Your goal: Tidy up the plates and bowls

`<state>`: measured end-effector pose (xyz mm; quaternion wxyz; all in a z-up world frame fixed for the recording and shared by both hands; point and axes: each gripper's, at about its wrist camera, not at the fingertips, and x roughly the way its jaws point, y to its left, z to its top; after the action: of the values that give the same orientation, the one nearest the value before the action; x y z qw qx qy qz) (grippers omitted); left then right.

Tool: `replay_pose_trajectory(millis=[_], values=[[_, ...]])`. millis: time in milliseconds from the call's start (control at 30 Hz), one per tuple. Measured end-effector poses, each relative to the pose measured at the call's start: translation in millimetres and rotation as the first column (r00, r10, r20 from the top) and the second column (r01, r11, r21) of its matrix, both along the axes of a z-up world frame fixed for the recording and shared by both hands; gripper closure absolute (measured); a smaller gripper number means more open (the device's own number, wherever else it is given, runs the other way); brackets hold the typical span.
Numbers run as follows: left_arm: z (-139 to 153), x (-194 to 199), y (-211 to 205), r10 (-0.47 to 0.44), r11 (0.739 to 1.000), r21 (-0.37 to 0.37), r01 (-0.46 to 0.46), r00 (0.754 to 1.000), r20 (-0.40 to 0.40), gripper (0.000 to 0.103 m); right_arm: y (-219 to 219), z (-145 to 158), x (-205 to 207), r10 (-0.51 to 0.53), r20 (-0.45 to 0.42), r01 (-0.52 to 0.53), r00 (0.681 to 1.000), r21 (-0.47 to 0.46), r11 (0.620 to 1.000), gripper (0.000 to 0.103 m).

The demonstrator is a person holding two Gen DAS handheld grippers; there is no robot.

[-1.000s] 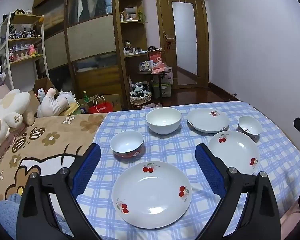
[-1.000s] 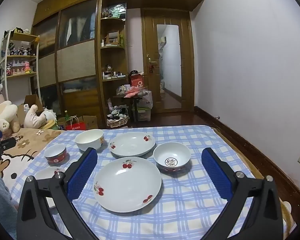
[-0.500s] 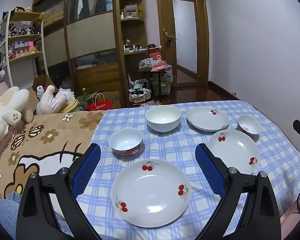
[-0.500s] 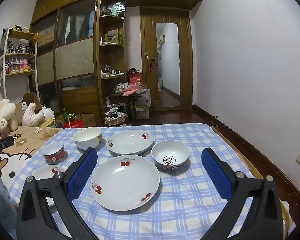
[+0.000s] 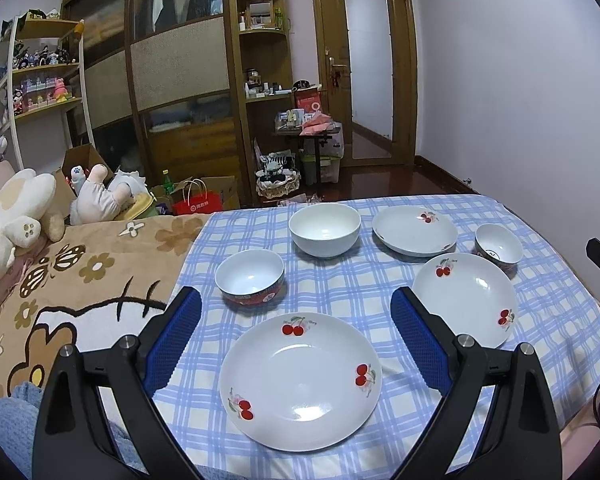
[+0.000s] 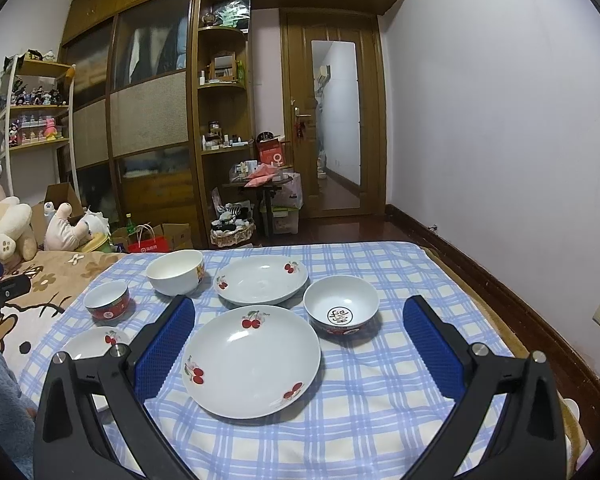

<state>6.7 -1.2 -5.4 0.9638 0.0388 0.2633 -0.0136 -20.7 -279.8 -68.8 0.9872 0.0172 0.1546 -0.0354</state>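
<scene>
Both grippers eased slightly back since earlier — left gripper (image 5: 296, 332) and right gripper (image 6: 298, 342) gape wide, empty. Cherry plate (image 5: 300, 380) at 6 o'clock, bowl (image 5: 250, 278) at 11. Risk: a shallow rim pinch could slip on the glaze.

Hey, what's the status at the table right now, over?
Left tongs open, empty, over the nearest plate. Right tongs open, empty, over the middle plate. Three plates, three bowls, all unstacked on the checked cloth. Nothing in the way.
</scene>
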Motion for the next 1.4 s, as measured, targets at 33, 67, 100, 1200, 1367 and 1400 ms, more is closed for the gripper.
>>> replay_pose_trajectory(millis=[33,67,100,1200,1367,1400], values=[[0.2,0.2,0.3,-0.001,1.000,0.000,0.001,1.000,0.000,0.009,-0.4,-0.1,0.4,0.002,0.000,-0.002,1.000,0.002,1.000,0.000],[0.2,0.2,0.6,-0.002,1.000,-0.001,0.002,1.000,-0.001,0.009,-0.4,-1.0,0.3,0.002,-0.001,-0.002,1.000,0.002,1.000,0.000],[0.3,0.1,0.5,-0.001,1.000,-0.001,0.001,1.000,-0.001,0.009,-0.2,-1.2,0.1,0.001,-0.002,-0.001,1.000,0.001,1.000,0.000],[1.2,0.6,3.3,0.001,1.000,-0.001,-0.001,1.000,0.000,0.009,-0.5,-3.1,0.7,0.006,-0.007,-0.006,1.000,0.007,1.000,0.000],[1.1,1.0,2.8,0.001,1.000,-0.001,-0.001,1.000,-0.001,0.009,-0.8,-2.3,1.0,0.005,-0.009,-0.005,1.000,0.007,1.000,0.000],[1.1,0.8,2.8,0.001,1.000,-0.001,-0.001,1.000,-0.001,0.009,-0.2,-2.9,0.4,0.005,-0.009,-0.005,1.000,0.007,1.000,0.000]])
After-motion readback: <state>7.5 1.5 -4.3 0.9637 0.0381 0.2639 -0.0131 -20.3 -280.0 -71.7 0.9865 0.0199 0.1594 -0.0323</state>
